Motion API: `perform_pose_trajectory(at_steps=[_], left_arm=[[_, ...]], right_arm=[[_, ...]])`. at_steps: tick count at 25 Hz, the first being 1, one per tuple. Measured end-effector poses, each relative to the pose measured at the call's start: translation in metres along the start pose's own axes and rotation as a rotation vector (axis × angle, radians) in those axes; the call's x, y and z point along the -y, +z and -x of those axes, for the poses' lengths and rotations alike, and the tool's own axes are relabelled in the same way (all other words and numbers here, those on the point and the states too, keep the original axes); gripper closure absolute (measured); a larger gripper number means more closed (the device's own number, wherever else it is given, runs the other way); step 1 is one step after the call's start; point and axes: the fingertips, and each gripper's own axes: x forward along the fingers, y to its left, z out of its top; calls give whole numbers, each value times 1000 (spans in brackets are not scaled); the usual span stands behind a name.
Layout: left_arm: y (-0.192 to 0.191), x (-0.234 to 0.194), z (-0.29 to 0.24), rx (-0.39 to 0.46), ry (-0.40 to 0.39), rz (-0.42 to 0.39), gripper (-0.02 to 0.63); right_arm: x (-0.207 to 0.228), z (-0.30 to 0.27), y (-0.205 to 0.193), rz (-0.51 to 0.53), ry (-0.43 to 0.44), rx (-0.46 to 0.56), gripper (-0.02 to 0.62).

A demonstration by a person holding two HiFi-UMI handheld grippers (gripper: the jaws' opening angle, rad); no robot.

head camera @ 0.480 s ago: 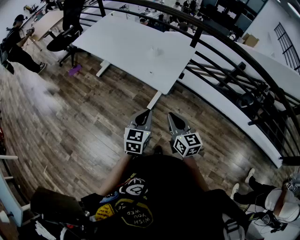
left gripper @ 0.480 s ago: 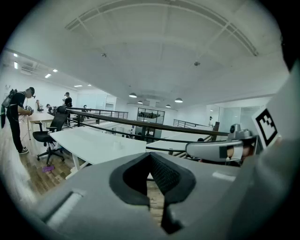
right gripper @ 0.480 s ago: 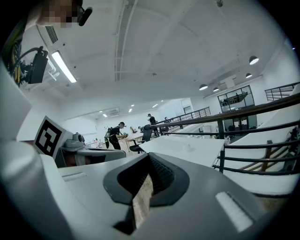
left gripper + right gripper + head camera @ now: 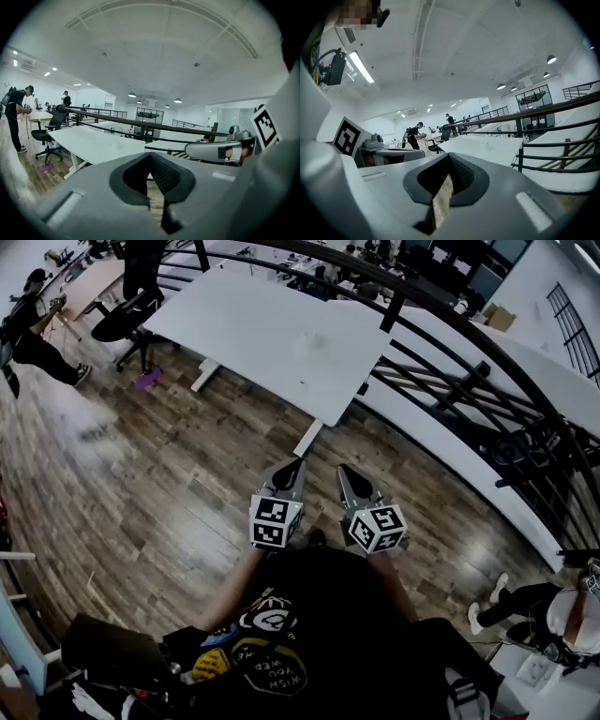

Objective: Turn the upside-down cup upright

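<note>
A small pale cup (image 4: 314,341) stands on the white table (image 4: 253,329) ahead of me; it is too small and faint to tell which way up it is. In the left gripper view the cup (image 4: 115,143) is a faint bump on the table top, and the right gripper view also catches the cup (image 4: 487,146). My left gripper (image 4: 292,467) and right gripper (image 4: 345,471) are held side by side close to my body over the wooden floor, well short of the table. Both are shut with nothing between the jaws.
A black railing (image 4: 450,381) runs along the table's right side, with another white table (image 4: 562,390) beyond it. An office chair (image 4: 127,315) stands at the table's left end, with a person (image 4: 33,329) further left. Another person (image 4: 562,615) is at the lower right.
Both grippers have stayed where they were and remain shut. The person at the lower right has shifted a little.
</note>
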Motion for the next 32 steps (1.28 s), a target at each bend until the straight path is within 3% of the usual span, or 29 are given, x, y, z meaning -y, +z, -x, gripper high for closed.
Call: perform_pose_trajectory(at_steps=[13,22,25,32], left_arm=[[-8,-44,24,-1,1,19,601],[-20,-66,13,-43,-67,38,601],[-17,-67,3,-42,-101,41,601],[-10,-116,-68,-70,-52,54,601]], right_arm=[[-27,-33,-11,-4,13,0,598],[-41,-56,-22,3,-19,-30,598],[-35,-65,-28,-19,-19,-49,598],[19,-125,-17,-39,-30,-60,598]])
